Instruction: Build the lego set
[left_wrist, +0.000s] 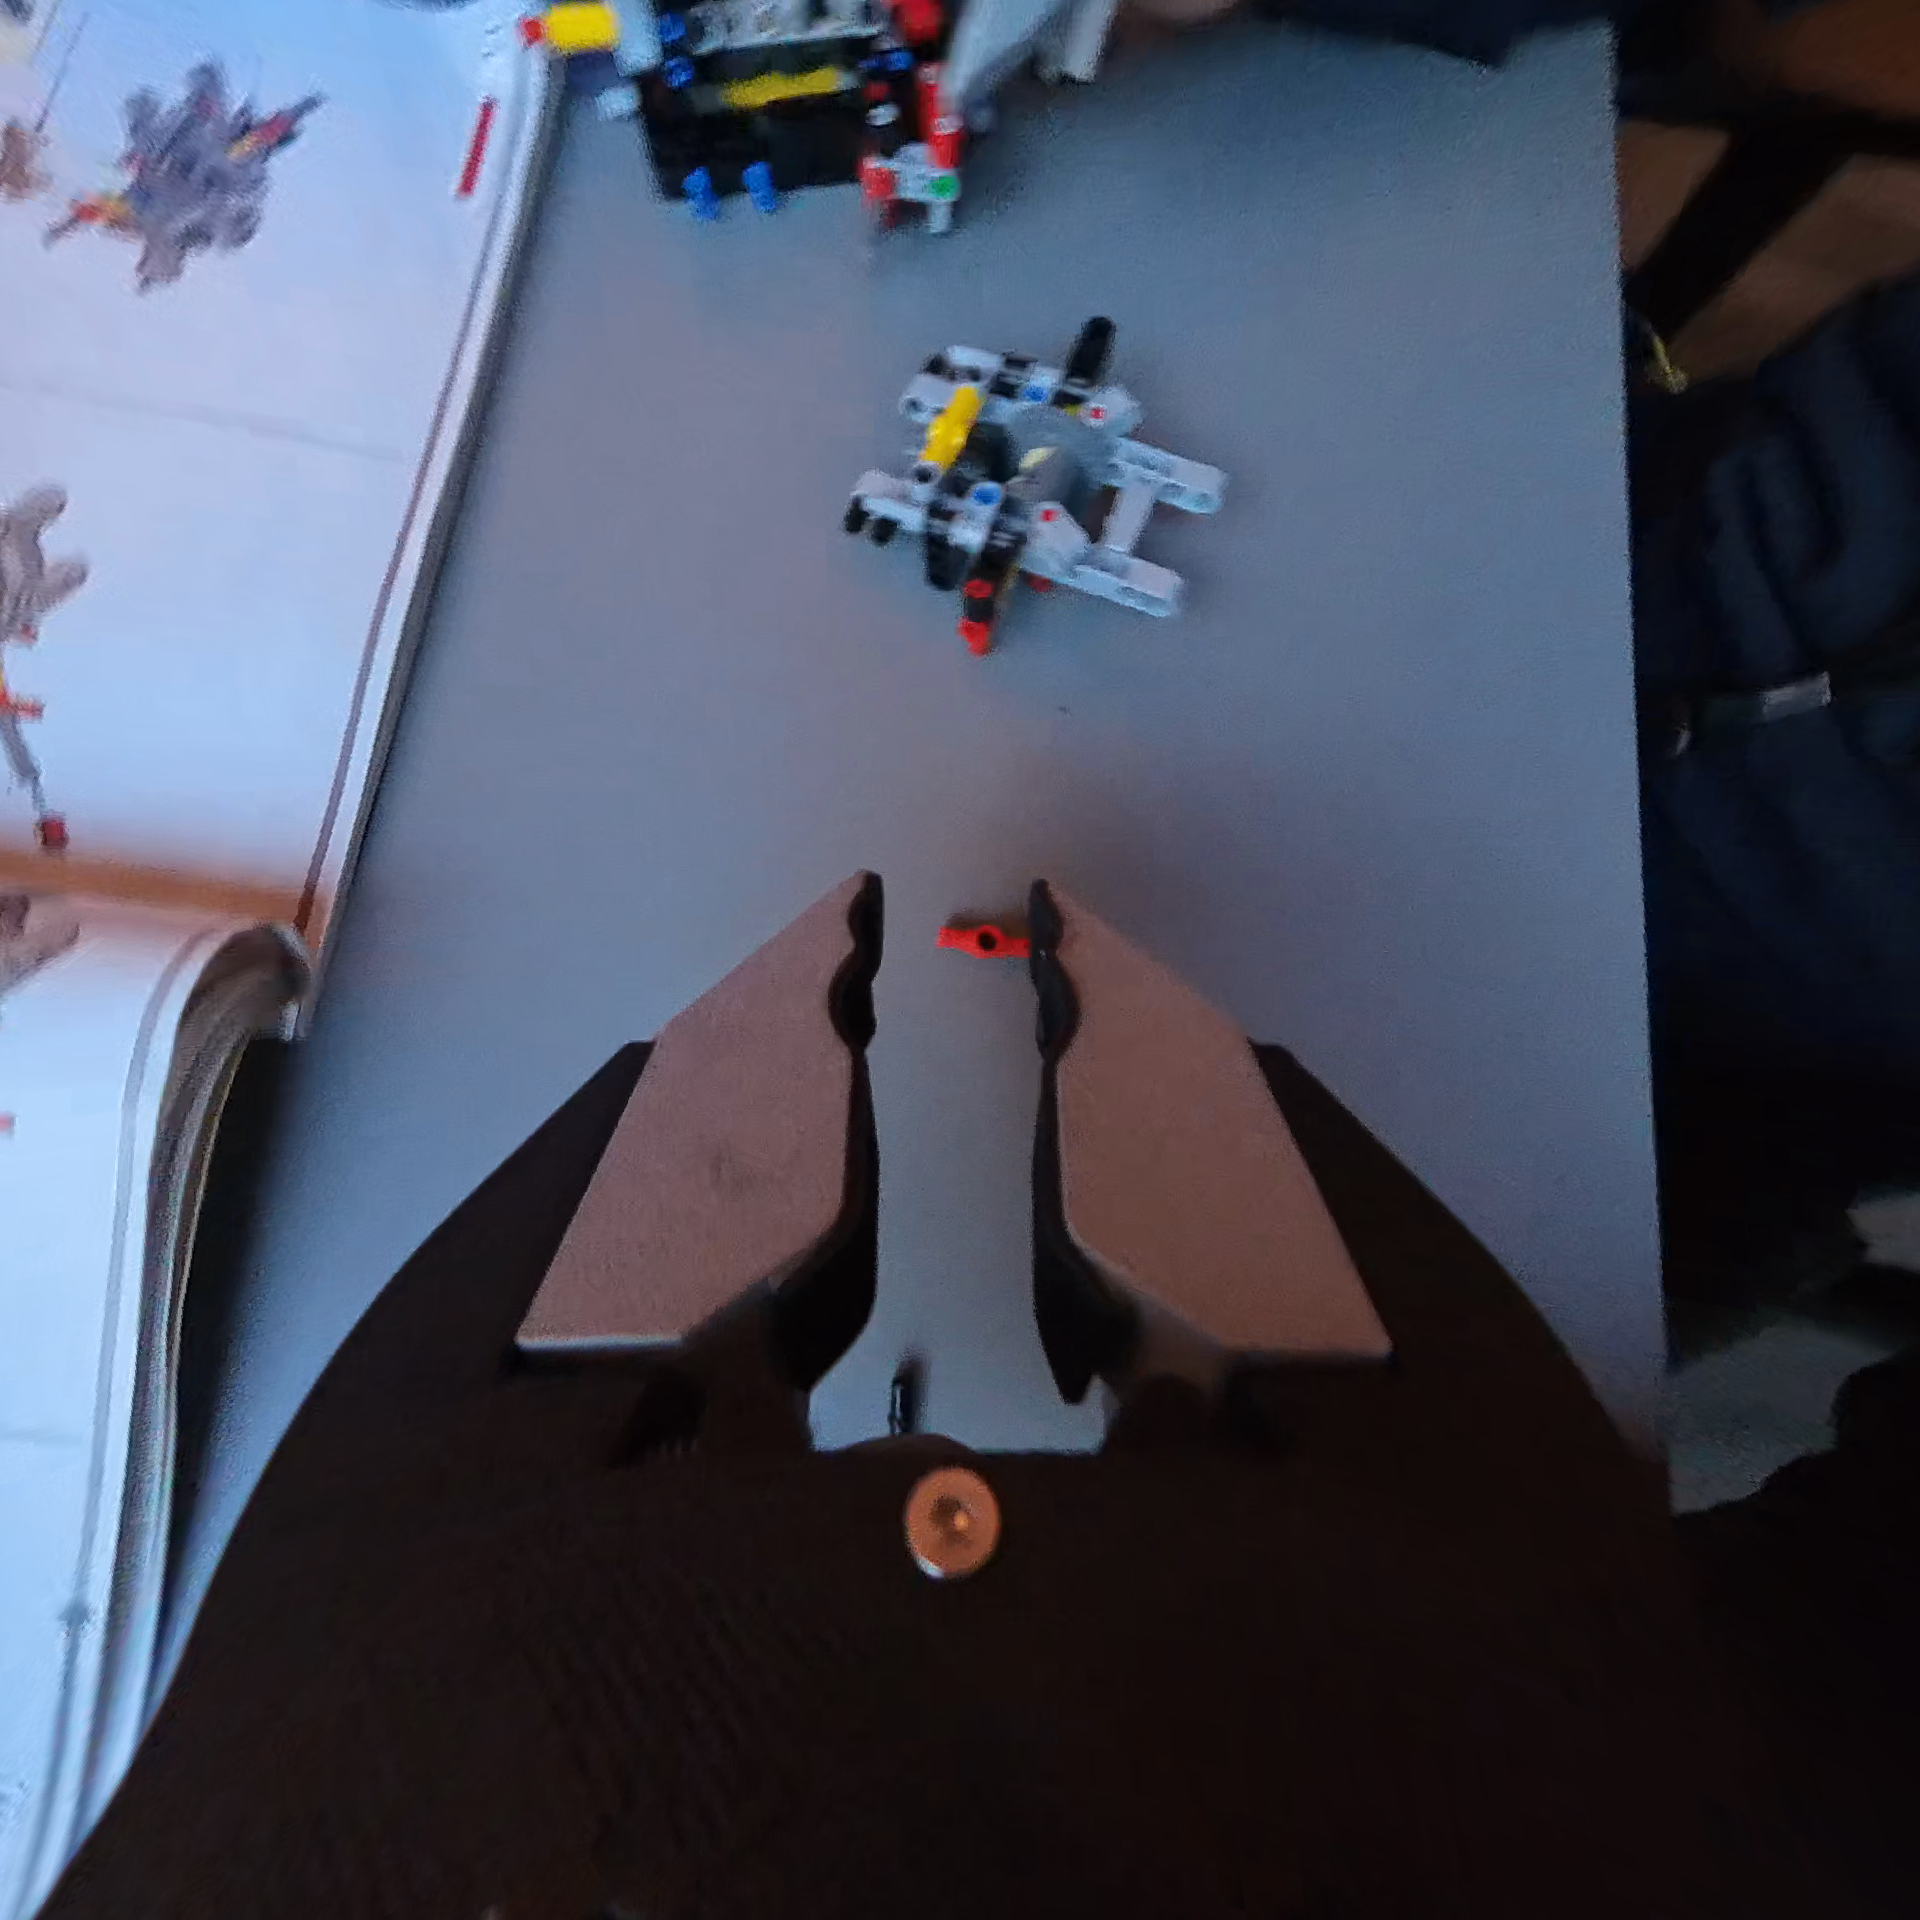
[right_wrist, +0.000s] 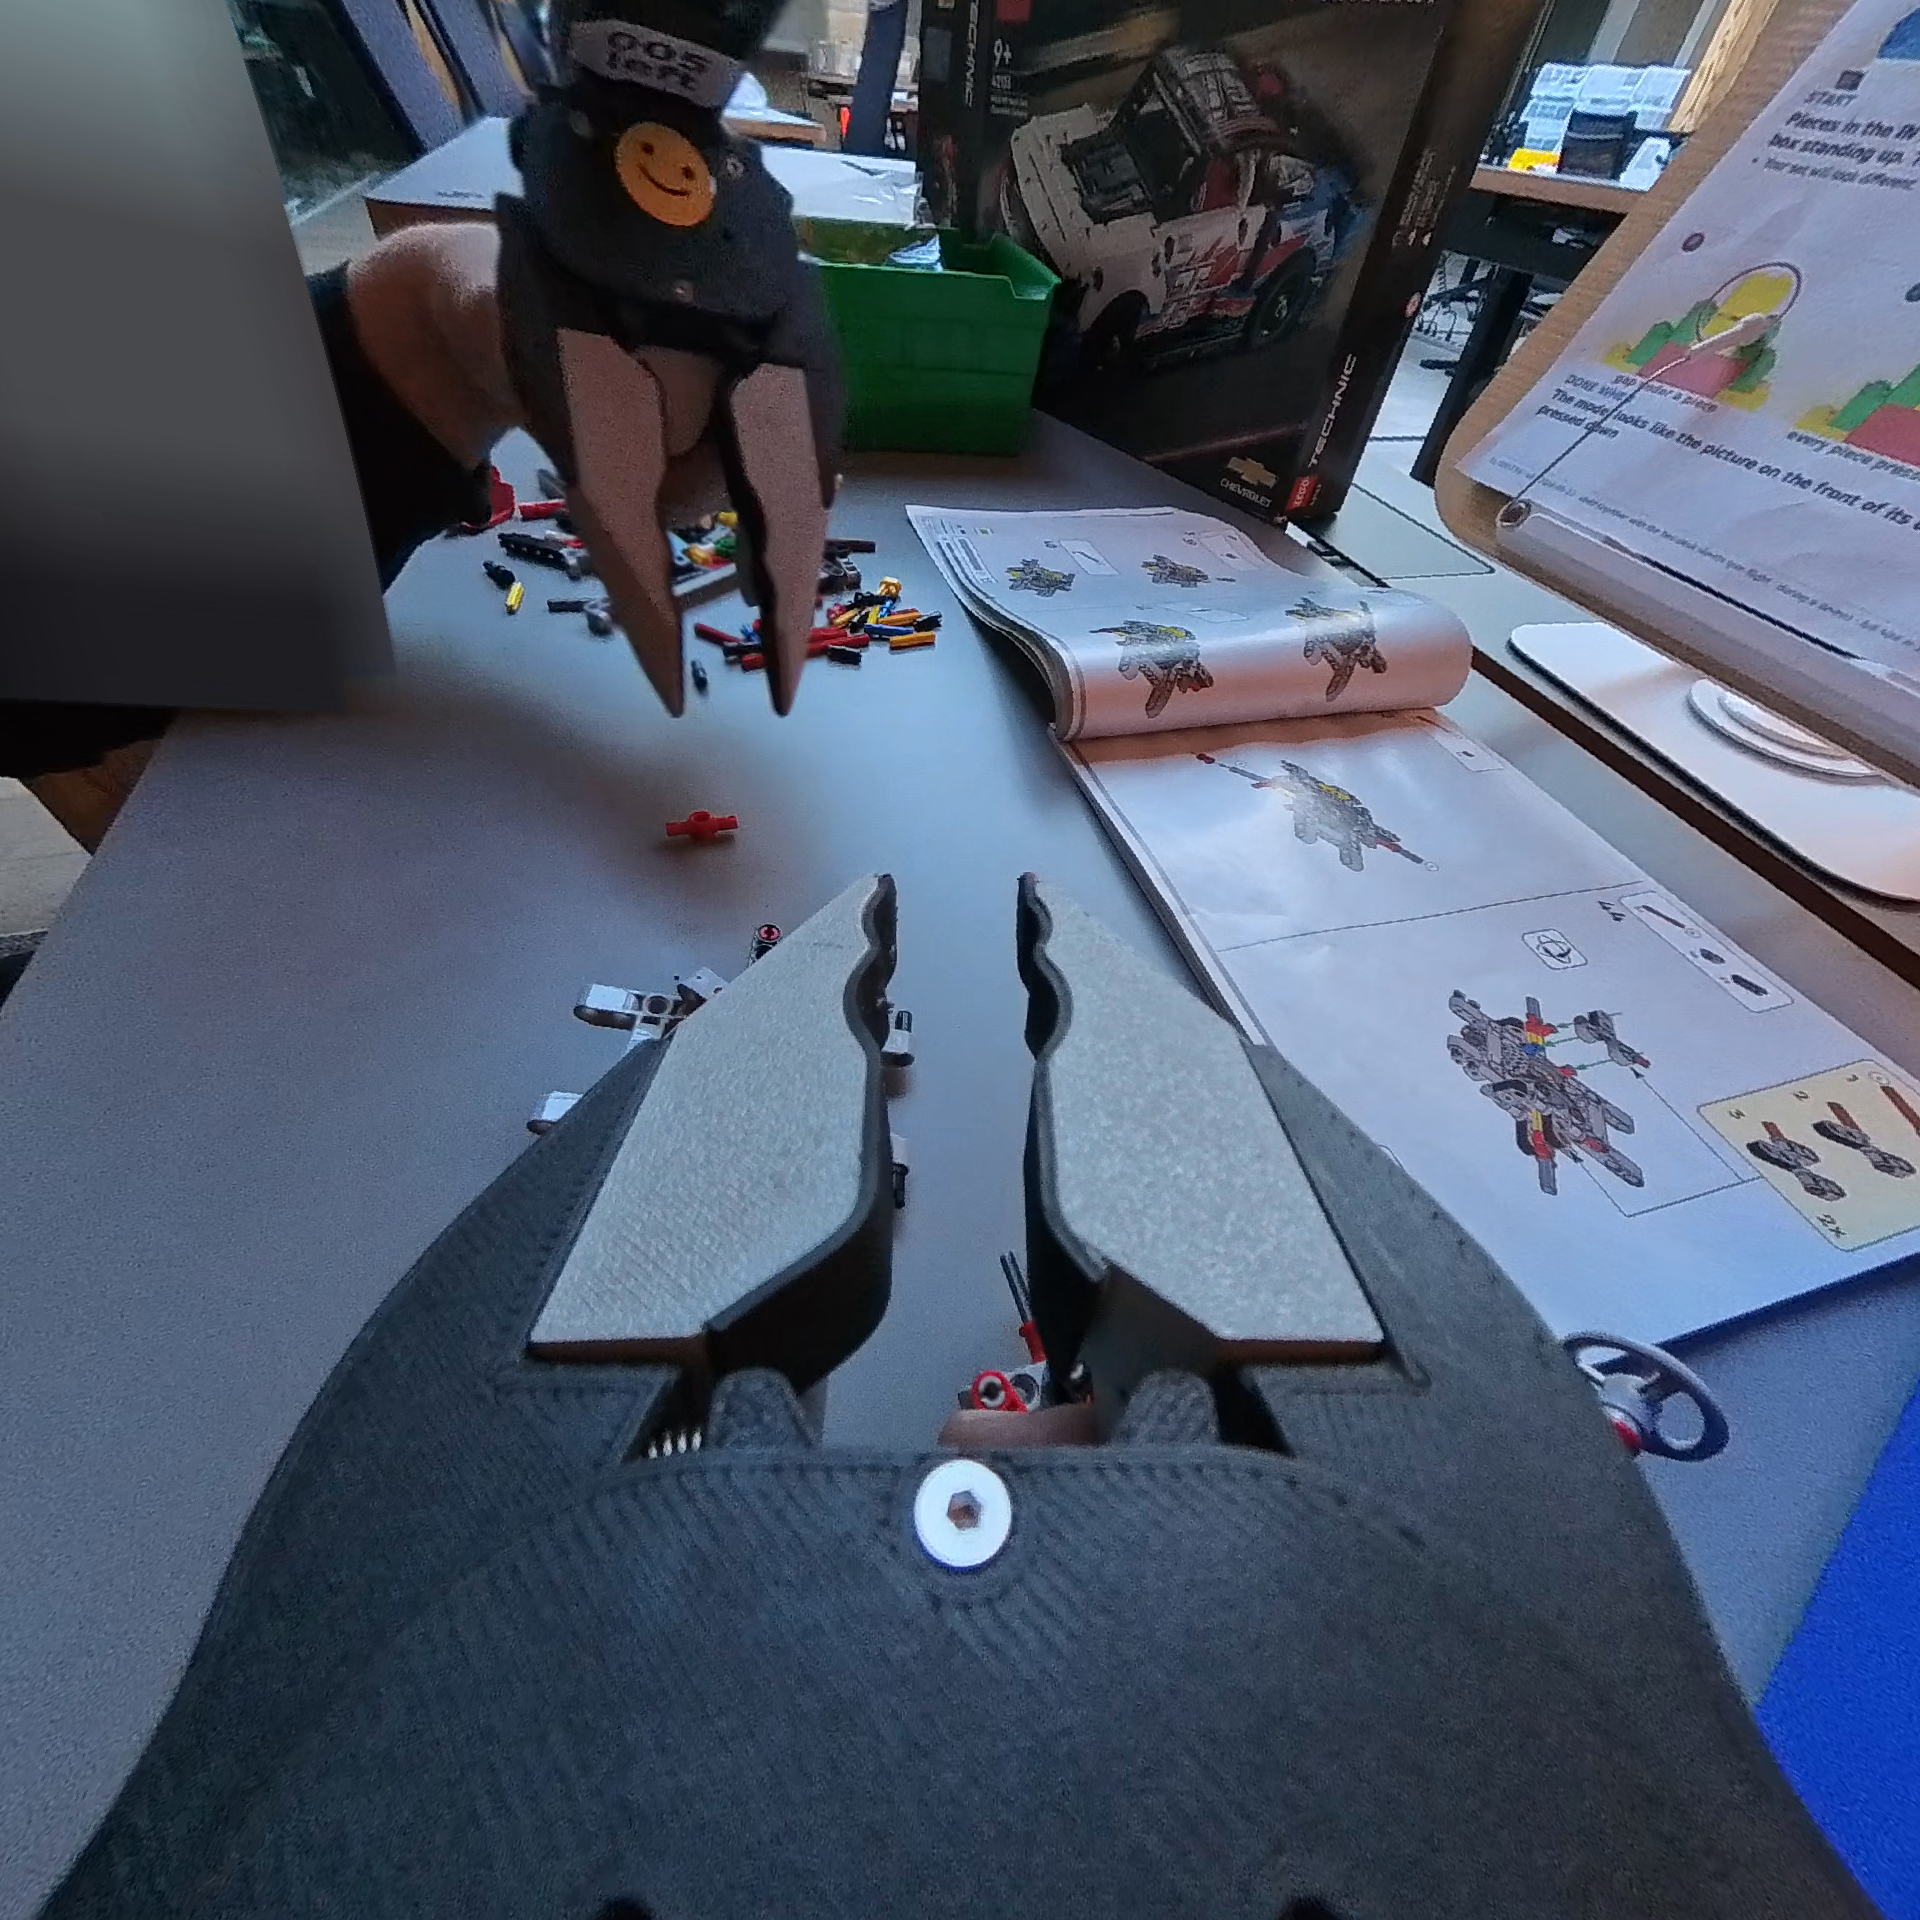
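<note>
- Underneath everything lies a plain grey table (right_wrist: 312, 935), matte, with a darker edge on its far side in the left wrist view.
- Beyond the table, the right wrist view shows a workroom with other desks, shelves of bins and glass partitions.
- An open instruction booklet (right_wrist: 1403, 935) lies flat on the table, its pages printed with drawings of a grey model.
- A tall product box (right_wrist: 1226, 249) bearing a picture of a white car stands upright behind the booklet, with a green bin (right_wrist: 935, 343) just beside it. The box carries printed branding.
- A tilted board with a printed instruction sheet (right_wrist: 1766, 312) stands at the right.
- The left gripper (right_wrist: 732, 712) hangs above the table with its jaws apart and nothing between them; a yellow smiley badge and a lettered tag sit on its body.
- A small red connector piece (left_wrist: 982, 940) lies on the table below the left gripper, well clear of both tips in the right wrist view.
- The right gripper (right_wrist: 956, 894) is also parted and bare, low over a grey brick assembly (left_wrist: 1029, 478).
- Loose coloured pins (right_wrist: 852, 623) are scattered farther back.
</note>
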